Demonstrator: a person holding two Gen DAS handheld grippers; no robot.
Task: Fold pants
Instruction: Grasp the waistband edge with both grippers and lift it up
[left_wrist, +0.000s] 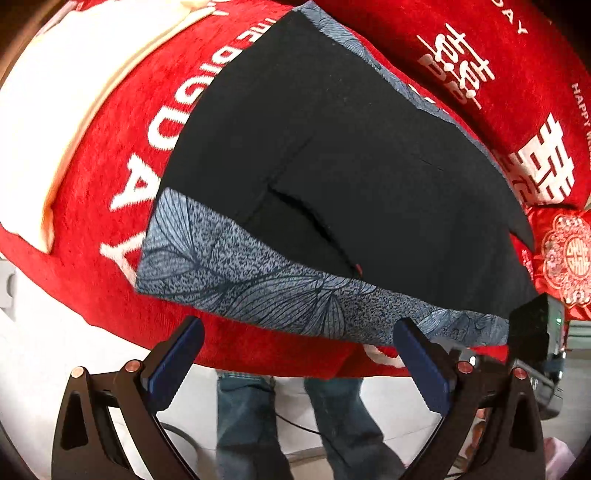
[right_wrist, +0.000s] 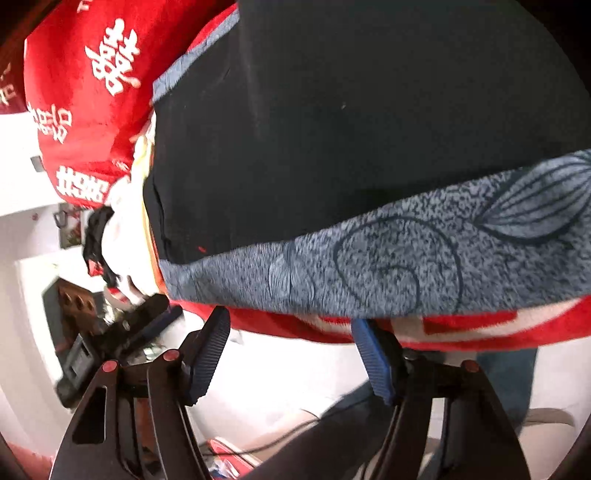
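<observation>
Here the black pants (left_wrist: 332, 155) lie spread flat on a grey-blue leaf-printed cloth (left_wrist: 236, 273), which in turn covers a red blanket with white lettering (left_wrist: 110, 158) on what looks like a bed. The printed cloth shows as a band along the near edge and a thin strip on the far side, so the pants sit roughly in its middle, probably laid out that way to give a smooth surface to fold on. A seam or pocket slit runs through the dark fabric near the middle; which end is the waistband I cannot tell.

The left claw (left_wrist: 299, 354) hangs just off the near edge of the bed, its blue pads spread wide with nothing between them. The right claw (right_wrist: 291, 347) hovers at the same near edge further along, also parted and empty, though less wide. Both point down toward the hem of cloth, which suggests each is lining up to pinch an edge for the first fold; no fold looks made yet.

Beyond, a cream pillow (left_wrist: 74, 92) rests on the blanket, and a person's jeans-clad legs (left_wrist: 251, 417) stand on the pale floor below.
</observation>
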